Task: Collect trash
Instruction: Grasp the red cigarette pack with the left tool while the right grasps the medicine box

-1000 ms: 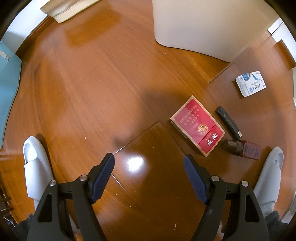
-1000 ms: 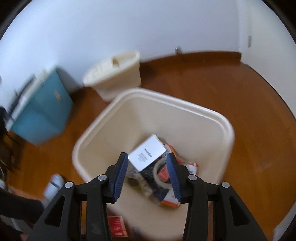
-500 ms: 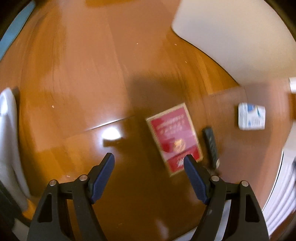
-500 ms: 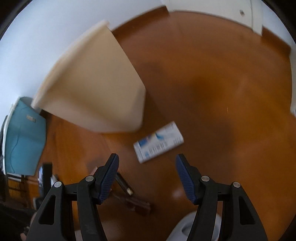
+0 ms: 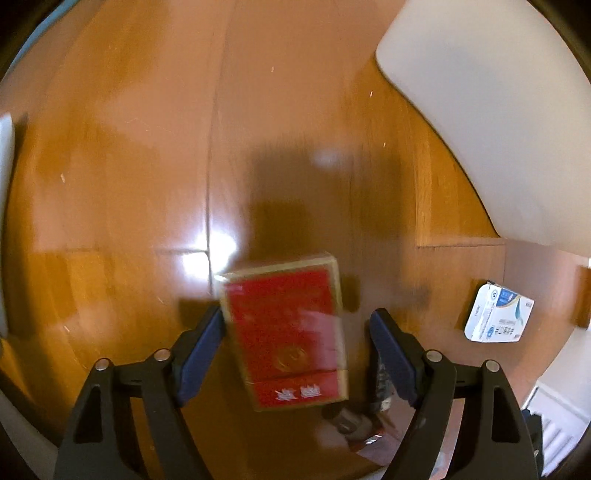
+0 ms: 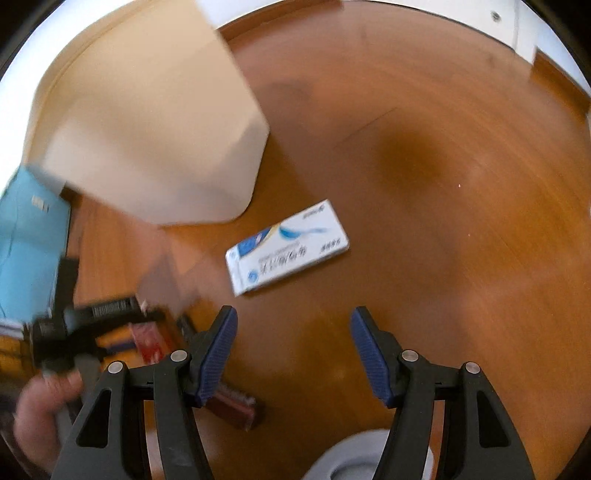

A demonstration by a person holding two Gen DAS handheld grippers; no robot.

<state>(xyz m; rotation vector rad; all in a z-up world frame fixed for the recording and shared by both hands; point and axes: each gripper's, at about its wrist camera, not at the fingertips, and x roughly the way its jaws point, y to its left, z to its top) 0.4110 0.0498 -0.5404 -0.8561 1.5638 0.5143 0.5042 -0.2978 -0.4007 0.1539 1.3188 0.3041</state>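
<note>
Showing unreadable blurred print: red pack [image 5: 288, 336], white-blue box [image 6: 287, 248].

This looks like a room in a home. The floor is shiny brown wood [image 5: 122, 155], made of long boards, and a lamp or window glints on it. A white wall with a white strip along its bottom [image 6: 513, 26] runs round the edge of the room. A big cream plastic bin [image 6: 155, 122] stands on the floor. Beside it is a blue box-like thing [image 6: 29, 251], maybe a cupboard. A white radiator [image 5: 557, 428] shows in one corner. Small things lie about on the floor, like a flat red cardboard box [image 5: 291, 332] and a white and blue cardboard box [image 6: 288, 251]. The toe of a white slipper [image 6: 354, 458] pokes in too.
</note>
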